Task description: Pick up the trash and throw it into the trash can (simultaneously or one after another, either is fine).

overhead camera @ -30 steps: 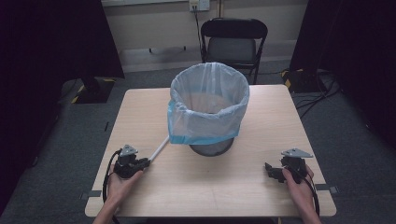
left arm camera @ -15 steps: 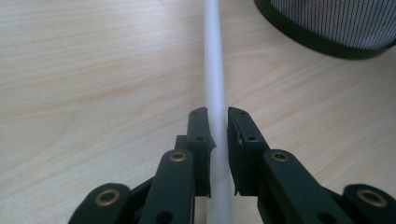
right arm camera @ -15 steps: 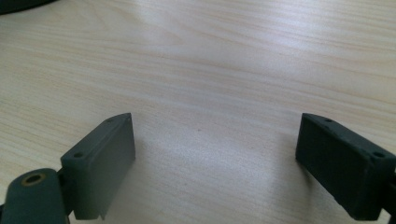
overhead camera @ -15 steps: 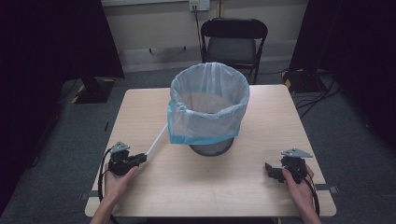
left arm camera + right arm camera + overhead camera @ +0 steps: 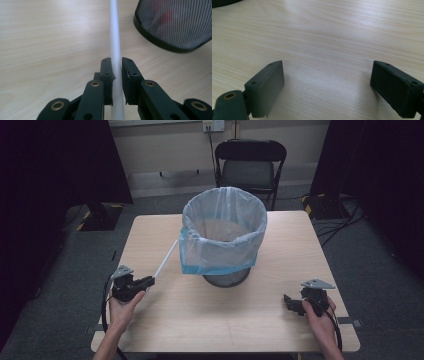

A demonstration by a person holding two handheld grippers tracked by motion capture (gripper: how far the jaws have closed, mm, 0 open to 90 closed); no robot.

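A black mesh bin (image 5: 225, 279) lined with a pale blue bag (image 5: 223, 235) stands in the middle of the wooden table (image 5: 250, 330). A thin white drawstring (image 5: 166, 258) runs taut from the bag's left side down to my left gripper (image 5: 148, 281), which is shut on it near the table's front left. In the left gripper view the white drawstring (image 5: 115, 50) passes between the closed jaws of my left gripper (image 5: 116, 61), with the bin's mesh base (image 5: 175, 25) at upper right. My right gripper (image 5: 289, 301) rests open at the front right; in the right gripper view my right gripper (image 5: 327, 75) holds nothing.
A black folding chair (image 5: 250, 167) stands behind the table. Cables (image 5: 345, 220) lie on the grey floor at the right. Dark curtains hang on both sides. The person's hands enter from the bottom edge.
My left gripper has drawn back toward the front left with the drawstring, pulling more of it out from the bag. The right gripper has stayed put.
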